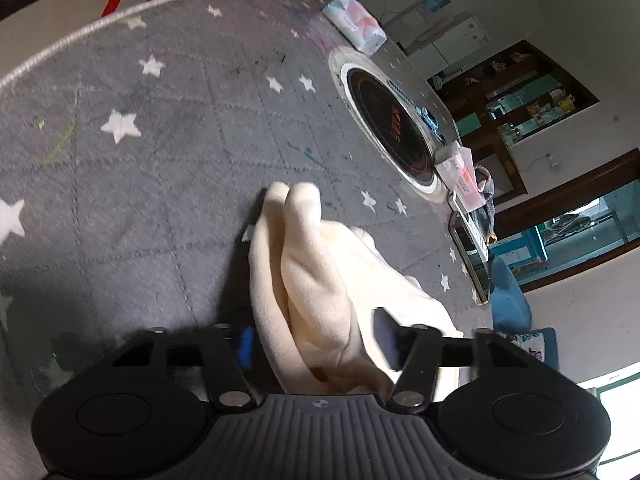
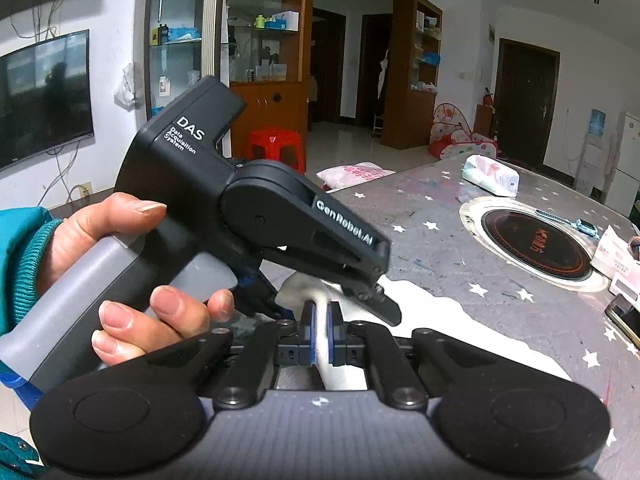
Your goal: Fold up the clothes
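Observation:
A cream garment [image 1: 316, 280] lies bunched in thick folds on the grey star-patterned table cover [image 1: 140, 152]. My left gripper [image 1: 316, 340] is open, its fingers set wide on either side of the bunched cloth. In the right wrist view my right gripper [image 2: 320, 332] is shut on a fold of the cream garment [image 2: 432, 312]. The left gripper [image 2: 360, 276], held in a hand, hangs just ahead of it over the same cloth, its jaws apart.
A round black induction hob [image 1: 390, 120] is set into the table. A tissue pack [image 1: 354, 24] lies beyond it, a phone [image 2: 624, 320] and small packets [image 1: 460, 176] to the right. A red stool [image 2: 276, 148] stands past the table edge.

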Available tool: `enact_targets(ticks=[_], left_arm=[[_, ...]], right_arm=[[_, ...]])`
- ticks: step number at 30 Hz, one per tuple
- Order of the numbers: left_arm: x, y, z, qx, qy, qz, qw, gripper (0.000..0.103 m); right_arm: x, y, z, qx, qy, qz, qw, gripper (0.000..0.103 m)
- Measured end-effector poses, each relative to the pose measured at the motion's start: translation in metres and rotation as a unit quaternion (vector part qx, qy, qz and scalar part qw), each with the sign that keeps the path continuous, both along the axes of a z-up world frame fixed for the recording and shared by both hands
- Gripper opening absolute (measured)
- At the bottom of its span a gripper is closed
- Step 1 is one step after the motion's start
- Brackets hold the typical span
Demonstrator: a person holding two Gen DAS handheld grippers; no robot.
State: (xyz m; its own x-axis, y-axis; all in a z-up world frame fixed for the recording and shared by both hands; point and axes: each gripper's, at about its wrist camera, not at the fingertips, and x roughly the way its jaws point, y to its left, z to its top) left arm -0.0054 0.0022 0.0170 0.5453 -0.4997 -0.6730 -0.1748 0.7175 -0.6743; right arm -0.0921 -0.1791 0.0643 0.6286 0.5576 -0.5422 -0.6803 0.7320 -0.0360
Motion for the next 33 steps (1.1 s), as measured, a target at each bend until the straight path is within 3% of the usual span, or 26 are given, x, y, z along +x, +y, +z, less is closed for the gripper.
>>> enact_targets(ticks=[4,10,14,19,21,25,27,29,33], left_arm=[[-0.001,0.002,-0.003,0.006,0.002,0.000,1.0000,0.028],[-0.002,0.003,-0.003,0.019,-0.003,-0.004,0.9998,0.026],[-0.002,0.001,-0.002,0.027,-0.006,-0.006,0.9996,0.026],[-0.002,-0.001,-0.001,0.034,-0.007,-0.007,0.9994,0.026],[-0.001,-0.002,0.000,0.039,-0.008,-0.007,0.9992,0.026],[-0.001,-0.005,0.001,0.049,-0.010,-0.010,0.9987,0.026],[-0.001,-0.005,0.001,0.050,-0.010,-0.011,0.9986,0.026],[-0.001,-0.005,0.001,0.051,-0.010,-0.011,0.9986,0.026],[0.000,-0.006,0.002,0.056,-0.011,-0.013,0.9983,0.026]], right_arm=[[-0.001,-0.004,-0.002,0.006,0.007,-0.001,1.000,0.006],[-0.003,-0.021,-0.002,0.007,0.015,-0.019,1.000,0.014],[0.003,-0.049,-0.004,0.001,0.022,-0.073,0.997,0.017],[0.024,-0.102,-0.013,-0.008,0.041,-0.176,0.984,0.027],[0.032,-0.119,-0.017,-0.004,0.049,-0.213,0.976,0.038],[0.050,-0.157,-0.030,0.030,0.085,-0.270,0.959,0.040],[0.057,-0.167,-0.037,0.048,0.102,-0.280,0.953,0.040],[0.061,-0.172,-0.041,0.059,0.111,-0.285,0.950,0.048],[0.062,-0.172,-0.046,0.064,0.110,-0.289,0.949,0.044]])
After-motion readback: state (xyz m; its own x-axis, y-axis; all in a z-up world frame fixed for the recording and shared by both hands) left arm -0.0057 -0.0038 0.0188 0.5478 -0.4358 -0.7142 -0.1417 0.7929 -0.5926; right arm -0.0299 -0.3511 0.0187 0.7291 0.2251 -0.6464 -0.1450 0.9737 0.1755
